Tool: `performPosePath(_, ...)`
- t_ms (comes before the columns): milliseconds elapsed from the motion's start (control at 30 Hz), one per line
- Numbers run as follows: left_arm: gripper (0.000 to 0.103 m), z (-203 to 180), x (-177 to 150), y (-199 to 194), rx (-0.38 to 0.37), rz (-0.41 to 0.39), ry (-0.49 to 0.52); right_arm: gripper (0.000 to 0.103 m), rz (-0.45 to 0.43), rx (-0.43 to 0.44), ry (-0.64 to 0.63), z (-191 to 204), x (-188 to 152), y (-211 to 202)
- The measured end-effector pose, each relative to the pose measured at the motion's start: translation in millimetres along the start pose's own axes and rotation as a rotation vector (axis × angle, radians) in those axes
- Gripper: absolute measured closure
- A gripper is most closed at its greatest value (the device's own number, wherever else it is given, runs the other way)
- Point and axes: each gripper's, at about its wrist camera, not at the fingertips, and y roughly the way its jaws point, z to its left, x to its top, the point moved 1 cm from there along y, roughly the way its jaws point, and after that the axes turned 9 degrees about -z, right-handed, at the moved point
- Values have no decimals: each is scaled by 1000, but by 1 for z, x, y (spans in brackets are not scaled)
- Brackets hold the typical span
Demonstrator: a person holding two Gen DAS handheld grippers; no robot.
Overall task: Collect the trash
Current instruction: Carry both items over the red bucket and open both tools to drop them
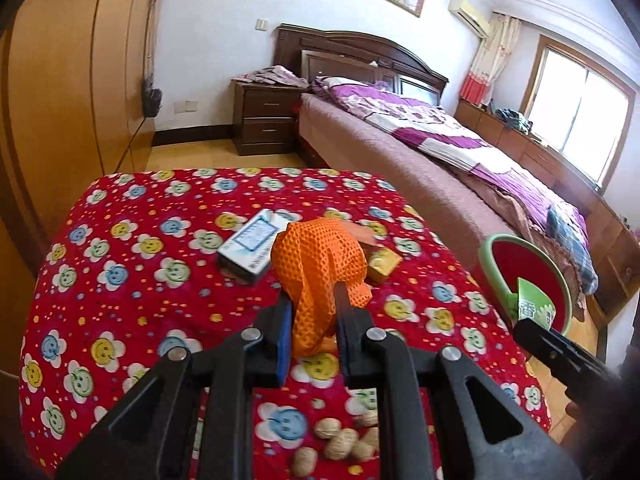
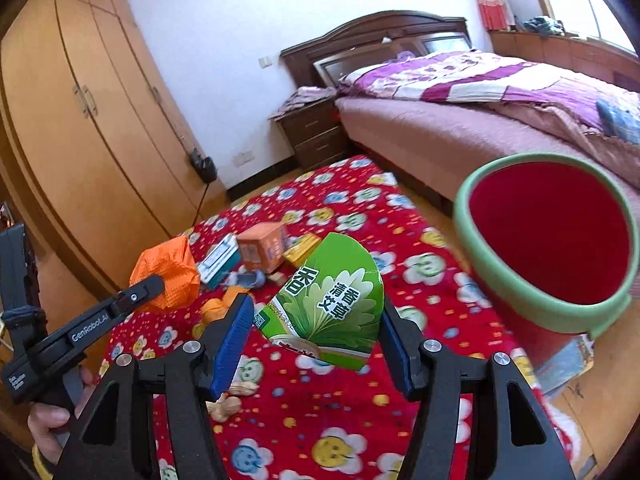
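right wrist — green box (image 2: 332,304) clamped between right gripper (image 2: 318,320) jaws.

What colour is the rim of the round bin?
Pale green rim, on the red round bin; clearest in the right wrist view.

orange mesh bag (image 1: 320,276): hides most of the orange box (image 1: 365,234) and part of the yellow packet (image 1: 385,265) behind it.
green carton (image 1: 530,305): lower part hidden by right gripper (image 1: 560,354).
peanuts (image 1: 340,442): partly hidden by left gripper (image 1: 313,312) linkage.
red bin (image 2: 520,288): base blurred.
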Motion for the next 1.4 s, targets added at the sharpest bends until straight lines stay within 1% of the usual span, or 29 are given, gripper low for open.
performPosePath(133, 85, -21, 1, 1, -35, 9, 12, 41, -33, -31, 12, -17, 6, -12)
performPosePath(333, 85, -57, 1, 15, -97, 59, 38, 41, -83, -96, 42, -54, 17, -25)
performPosePath(700, 85, -120, 0, 37, -179, 96, 97, 41, -115, -201, 111, -121, 27, -38)
performPosePath(833, 85, -139, 0, 47, -201, 103, 110, 41, -121, -251, 135, -146, 30, -33)
performPosePath(1000, 85, -158, -1, 59, -217, 113, 124, 41, -103, -282, 155, -168, 31, -22)
performPosePath(1100, 85, -168, 0, 67, -226, 114, 134, 40, -92, -286, 161, -176, 30, -18)
performPosePath(1167, 85, -173, 0, 71, -232, 113, 141, 39, -90, -284, 161, -181, 31, -16)
performPosePath(1400, 85, -189, 0, 85, -250, 121, 150, 38, -96, -266, 168, -190, 31, -14)
